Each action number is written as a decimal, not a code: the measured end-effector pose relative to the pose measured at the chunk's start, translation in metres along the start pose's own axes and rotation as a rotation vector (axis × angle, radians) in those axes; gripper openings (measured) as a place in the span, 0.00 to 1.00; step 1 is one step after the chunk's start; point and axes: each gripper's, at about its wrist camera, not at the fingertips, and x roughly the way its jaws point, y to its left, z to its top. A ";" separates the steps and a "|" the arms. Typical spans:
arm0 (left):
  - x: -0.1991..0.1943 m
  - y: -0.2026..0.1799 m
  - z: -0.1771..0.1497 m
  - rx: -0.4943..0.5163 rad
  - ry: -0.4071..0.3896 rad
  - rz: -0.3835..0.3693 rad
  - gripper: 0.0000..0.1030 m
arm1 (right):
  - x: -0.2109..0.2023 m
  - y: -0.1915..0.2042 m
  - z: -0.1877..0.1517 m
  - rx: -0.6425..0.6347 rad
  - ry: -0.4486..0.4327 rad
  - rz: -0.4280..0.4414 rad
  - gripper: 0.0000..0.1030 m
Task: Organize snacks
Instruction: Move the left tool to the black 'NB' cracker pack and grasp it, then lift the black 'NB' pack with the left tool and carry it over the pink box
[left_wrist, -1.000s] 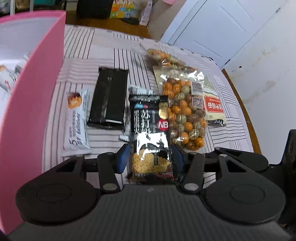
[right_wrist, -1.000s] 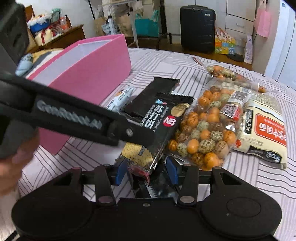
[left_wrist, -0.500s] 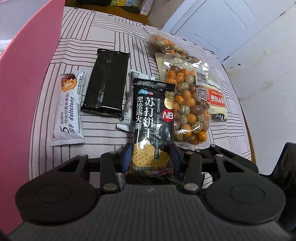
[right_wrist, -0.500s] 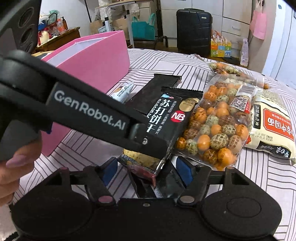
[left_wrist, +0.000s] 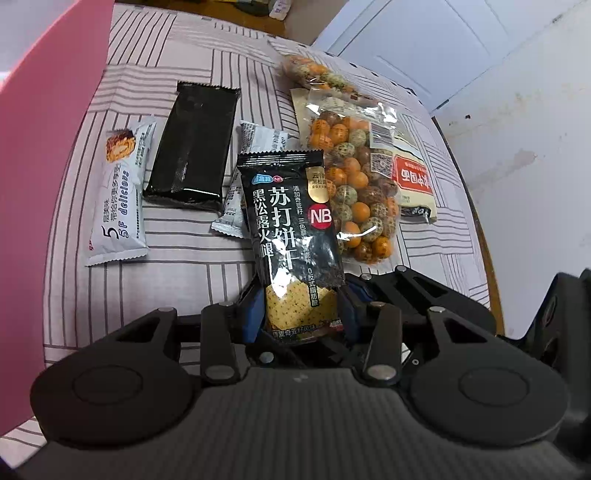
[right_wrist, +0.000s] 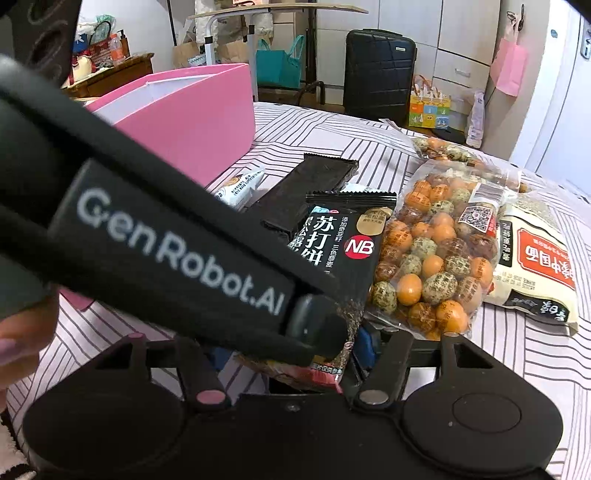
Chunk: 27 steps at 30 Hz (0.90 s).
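Left wrist view first: my left claw is clamped on the bottom end of the cracker pack. A second ago the pack sat loose between wider jaws with its foil face crumpled; now the jaws have pinched in, the pack stands up straight off the cloth and the label reads clean. I'd call that pickup secured, so what's left is carrying it over to the pink box, which sits off to the claw's left.

Going left to right ahead of the claw: one white cake bar, one plain black pack, one small white wrapper half tucked behind the held pack, then the big nut bag just right of it, with a second, smaller nut bag further out and one white bag with a red label beyond. So seven snacks counting mine: two nut bags, two black packs, three white ones.

Right wrist view: the left claw's arm crosses the front, and my right claw is right under the same cracker pack. Its jaws are closing at this moment with the pack's bottom edge between them, but I can't tell if the pads actually touch it, too much is hidden. The box shows up far left there too.
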 end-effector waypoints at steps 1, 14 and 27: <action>-0.002 -0.002 -0.002 0.009 -0.002 0.008 0.41 | -0.003 0.001 0.000 -0.001 -0.002 -0.001 0.63; -0.045 -0.028 -0.022 0.114 -0.031 0.086 0.41 | -0.051 0.011 0.008 0.004 0.007 0.054 0.59; -0.110 -0.039 -0.066 0.101 -0.016 0.098 0.42 | -0.112 0.060 0.002 -0.005 0.007 0.046 0.59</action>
